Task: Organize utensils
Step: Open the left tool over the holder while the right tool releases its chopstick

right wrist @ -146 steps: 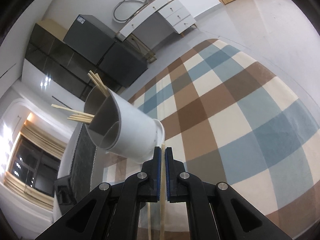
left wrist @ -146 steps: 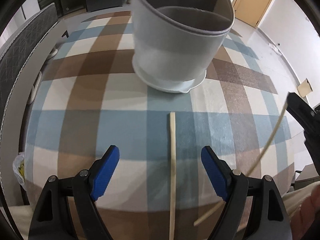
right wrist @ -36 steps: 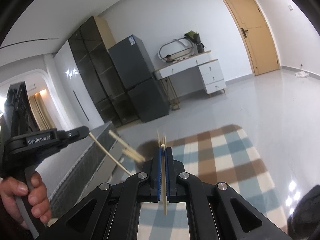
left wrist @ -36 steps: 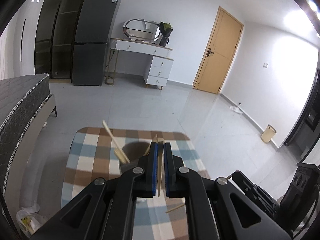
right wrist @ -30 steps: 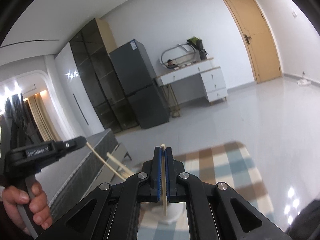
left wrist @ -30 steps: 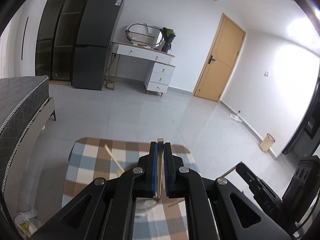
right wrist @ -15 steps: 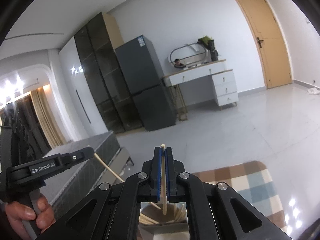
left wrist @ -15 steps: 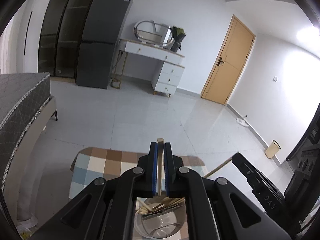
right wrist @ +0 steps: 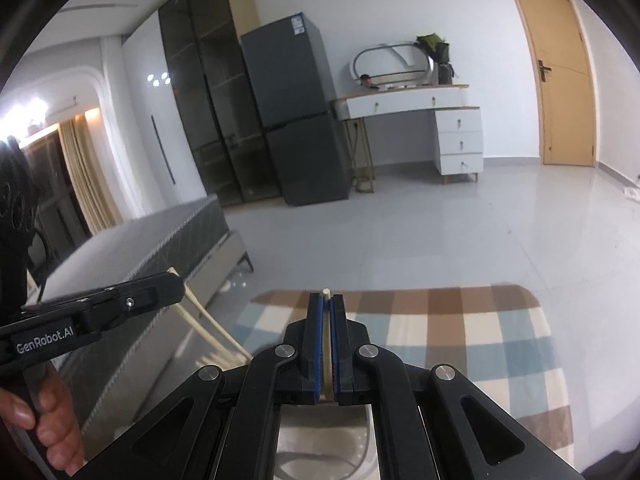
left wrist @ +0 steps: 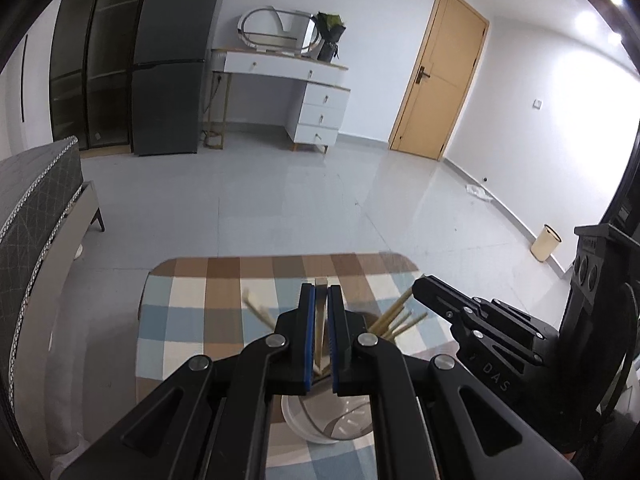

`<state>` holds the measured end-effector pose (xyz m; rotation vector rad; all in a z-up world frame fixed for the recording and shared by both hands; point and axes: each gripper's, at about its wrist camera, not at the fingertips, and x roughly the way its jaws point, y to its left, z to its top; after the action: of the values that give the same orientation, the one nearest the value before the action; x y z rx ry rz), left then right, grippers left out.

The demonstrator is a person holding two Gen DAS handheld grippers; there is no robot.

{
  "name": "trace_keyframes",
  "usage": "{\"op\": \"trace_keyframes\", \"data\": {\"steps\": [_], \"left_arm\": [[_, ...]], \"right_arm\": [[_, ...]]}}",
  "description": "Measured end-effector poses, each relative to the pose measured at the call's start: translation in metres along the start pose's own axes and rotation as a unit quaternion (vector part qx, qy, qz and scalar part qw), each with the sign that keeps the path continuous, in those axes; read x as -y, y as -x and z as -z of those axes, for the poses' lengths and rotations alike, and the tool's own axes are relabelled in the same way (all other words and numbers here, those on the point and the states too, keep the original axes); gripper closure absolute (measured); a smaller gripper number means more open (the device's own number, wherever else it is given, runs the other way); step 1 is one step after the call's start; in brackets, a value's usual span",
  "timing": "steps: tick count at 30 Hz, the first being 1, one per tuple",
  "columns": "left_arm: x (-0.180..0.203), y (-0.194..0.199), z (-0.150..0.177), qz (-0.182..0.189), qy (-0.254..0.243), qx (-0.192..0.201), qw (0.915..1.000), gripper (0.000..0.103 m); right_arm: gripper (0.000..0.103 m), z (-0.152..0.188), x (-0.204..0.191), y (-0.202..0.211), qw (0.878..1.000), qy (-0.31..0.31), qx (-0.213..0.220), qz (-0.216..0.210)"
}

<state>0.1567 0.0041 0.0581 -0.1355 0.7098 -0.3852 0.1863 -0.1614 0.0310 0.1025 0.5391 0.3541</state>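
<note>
Holding chopsticks [left wrist: 394, 318], white holder [left wrist: 320, 426], checked table [left wrist: 188, 308]

The bench [left wrist: 188, 304] wears a checked cloth of brown, pale blue, cream and white squares. The left claw [left wrist: 320, 300] is black with bright blue pads and silver rivets; the chopstick [left wrist: 320, 320] it clamps is pale wood. The right claw [right wrist: 327, 312] has the same black body and blue pads, and its chopstick [right wrist: 327, 340] is a cream tone. The utensil holder [left wrist: 320, 428] below is white with a grey inside, and the chopsticks standing in it [left wrist: 394, 316] are light tan. Behind, the fridge [left wrist: 172, 56] is dark grey, the door [left wrist: 436, 88] honey-yellow, the dresser [left wrist: 316, 104] white, the floor [left wrist: 320, 208] glossy pale grey tile, and the bed [left wrist: 28, 200] charcoal with a quilted diamond pattern.
</note>
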Motion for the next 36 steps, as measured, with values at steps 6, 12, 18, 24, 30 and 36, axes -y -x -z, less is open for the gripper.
{"op": "trace_keyframes", "data": {"steps": [6,12,18,24,30,36], "left_arm": [[-0.001,-0.008,0.008,0.002,0.004,-0.027,0.9996,0.102],[0.003,-0.021,0.02,0.006,0.002,-0.062,0.9981,0.102],[0.006,-0.016,0.026,0.014,0.002,-0.07,0.9974,0.102],[0.008,-0.001,0.025,-0.001,0.01,-0.062,0.998,0.102],[0.017,0.019,0.025,-0.024,0.017,-0.057,0.998,0.101],[0.028,0.055,0.025,-0.07,0.024,-0.021,0.9971,0.058]], "right_arm": [[0.1,0.015,-0.007,-0.01,0.999,0.02,-0.025,0.0],[0.102,0.031,-0.006,-0.021,0.998,0.014,-0.06,-0.003],[0.101,0.035,-0.001,-0.009,0.999,0.001,-0.053,-0.012],[0.099,0.039,0.004,0.013,0.999,-0.015,-0.042,-0.008],[0.082,0.039,0.01,0.043,0.999,-0.031,-0.028,-0.003],[0.058,0.033,0.005,0.089,0.999,-0.034,0.012,-0.01]]}}
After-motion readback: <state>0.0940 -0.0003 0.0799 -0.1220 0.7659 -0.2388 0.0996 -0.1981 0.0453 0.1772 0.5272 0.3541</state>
